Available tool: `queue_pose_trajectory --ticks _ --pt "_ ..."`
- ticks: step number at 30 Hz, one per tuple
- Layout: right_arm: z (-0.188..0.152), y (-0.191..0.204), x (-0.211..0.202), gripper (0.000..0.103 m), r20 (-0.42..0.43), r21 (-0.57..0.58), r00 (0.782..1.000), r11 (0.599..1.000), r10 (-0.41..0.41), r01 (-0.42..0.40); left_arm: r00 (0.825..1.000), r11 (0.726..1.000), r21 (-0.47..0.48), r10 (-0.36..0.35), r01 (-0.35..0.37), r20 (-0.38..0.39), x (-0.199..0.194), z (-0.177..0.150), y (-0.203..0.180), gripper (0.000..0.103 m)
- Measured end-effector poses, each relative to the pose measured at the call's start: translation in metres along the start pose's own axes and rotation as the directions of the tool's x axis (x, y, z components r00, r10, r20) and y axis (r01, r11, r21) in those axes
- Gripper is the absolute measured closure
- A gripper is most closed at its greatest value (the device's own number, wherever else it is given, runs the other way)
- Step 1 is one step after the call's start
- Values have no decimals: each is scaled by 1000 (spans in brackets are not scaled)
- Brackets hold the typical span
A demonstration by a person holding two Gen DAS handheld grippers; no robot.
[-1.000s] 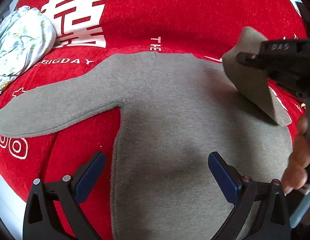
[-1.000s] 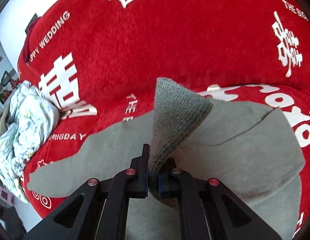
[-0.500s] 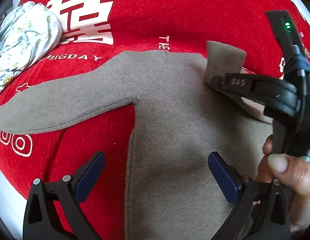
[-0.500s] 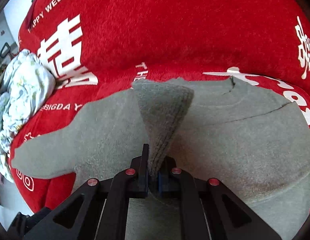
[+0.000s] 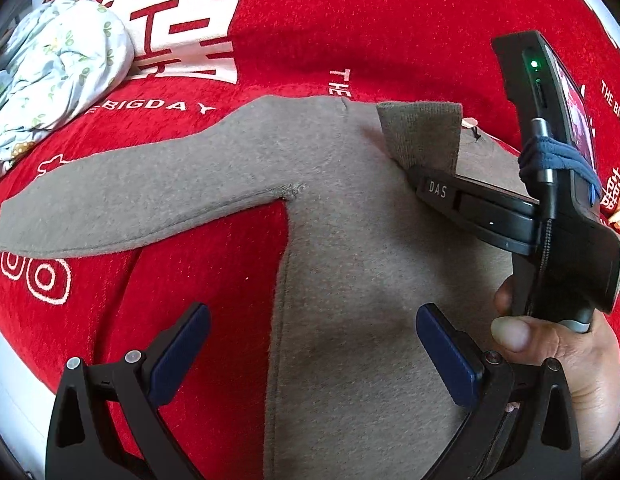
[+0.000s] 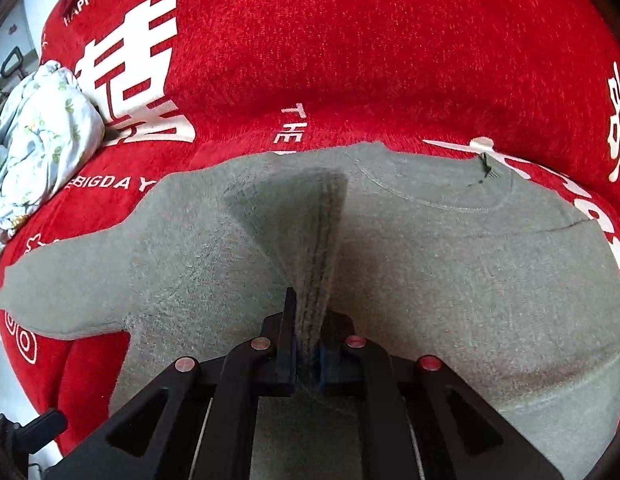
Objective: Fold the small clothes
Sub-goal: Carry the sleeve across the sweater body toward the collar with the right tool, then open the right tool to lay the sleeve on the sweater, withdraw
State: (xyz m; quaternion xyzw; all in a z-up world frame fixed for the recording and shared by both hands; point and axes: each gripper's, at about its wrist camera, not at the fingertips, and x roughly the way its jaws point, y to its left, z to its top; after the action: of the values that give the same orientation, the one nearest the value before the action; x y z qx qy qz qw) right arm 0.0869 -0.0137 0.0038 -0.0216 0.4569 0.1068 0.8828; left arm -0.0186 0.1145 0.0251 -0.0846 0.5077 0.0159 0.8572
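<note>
A red plush cover (image 6: pixel 390 60) printed with white characters and English words spreads over the whole soft surface and carries everything else. On it lies the grey sweater (image 5: pixel 350 280), spread flat with its neckline (image 6: pixel 438 196) toward the far side of the cover and its body running toward the near edge; in the right wrist view a small dark tag sits at the neckline. One sleeve (image 5: pixel 130 208) stretches out flat toward the cover's left edge, its end near a white ring pattern printed there. The other sleeve has been brought across the chest, and its ribbed cuff (image 6: pixel 310 240) stands up from the body of the garment, pinched at its lower end. A crumpled pale floral cloth (image 5: pixel 58 72) sits in a heap at the far left corner of the cover, well apart from the sweater. The right gripper (image 6: pixel 308 356) is clenched on that cuff: the knit fabric is squeezed between its blue pads, with only a thin gap filled by cloth. In the left wrist view its dark body (image 5: pixel 490 208) reaches in from the right over the sweater's chest, held by a person's hand (image 5: pixel 558 352) whose thumb presses on the handle. The left gripper (image 5: pixel 310 352) hangs above the lower part of the sweater with its jaws spread wide, one blue pad over the red cover and the other over the grey fabric, grasping nothing.
</note>
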Motion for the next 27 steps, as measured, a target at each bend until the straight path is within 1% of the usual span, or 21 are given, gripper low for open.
queue_pose_trajectory --ticks 2,4,7,10,12,15,17,18,21,22,24,27 --pt "-1 4 -1 86 1 -21 1000 1000 8 -8 1000 1000 -8 -4 4 -1 -1 -1 2 0" --pt "0 9 -4 67 -1 -40 998 997 62 -62 1000 1000 -15 -9 9 1 -3 -1 3 0" --pt "1 13 -14 50 12 -58 988 987 151 -150 1000 1000 -16 -17 17 7 -6 0 2 0" --pt "4 6 -30 48 43 -63 979 979 197 -195 1000 1000 -16 -18 18 17 -11 2 1 0" --pt "6 -5 -40 47 66 -56 977 978 204 -201 999 999 -21 -28 29 22 -12 5 -1 0" --pt "9 -39 -55 44 107 -27 981 987 160 -158 999 999 -15 -36 36 13 -10 11 -9 0" --pt "8 -68 -60 43 118 3 989 995 94 -95 999 999 6 -36 36 10 -7 16 -21 0" --pt "8 -88 -60 43 111 30 993 999 42 -45 999 999 16 -38 38 9 -5 18 -28 0" --pt "3 -136 -58 43 80 113 995 993 -52 43 998 997 56 -57 56 11 -3 28 -53 0" --pt "-1 -159 -58 43 67 158 995 985 -75 63 998 995 70 -67 66 15 -2 32 -63 0" --pt "-6 -188 -55 43 47 215 993 972 -107 94 994 990 96 -108 107 6 3 41 -83 0" --pt "-9 -215 -42 44 -6 266 991 955 -133 130 996 987 140 -82 84 -20 25 56 -112 0"
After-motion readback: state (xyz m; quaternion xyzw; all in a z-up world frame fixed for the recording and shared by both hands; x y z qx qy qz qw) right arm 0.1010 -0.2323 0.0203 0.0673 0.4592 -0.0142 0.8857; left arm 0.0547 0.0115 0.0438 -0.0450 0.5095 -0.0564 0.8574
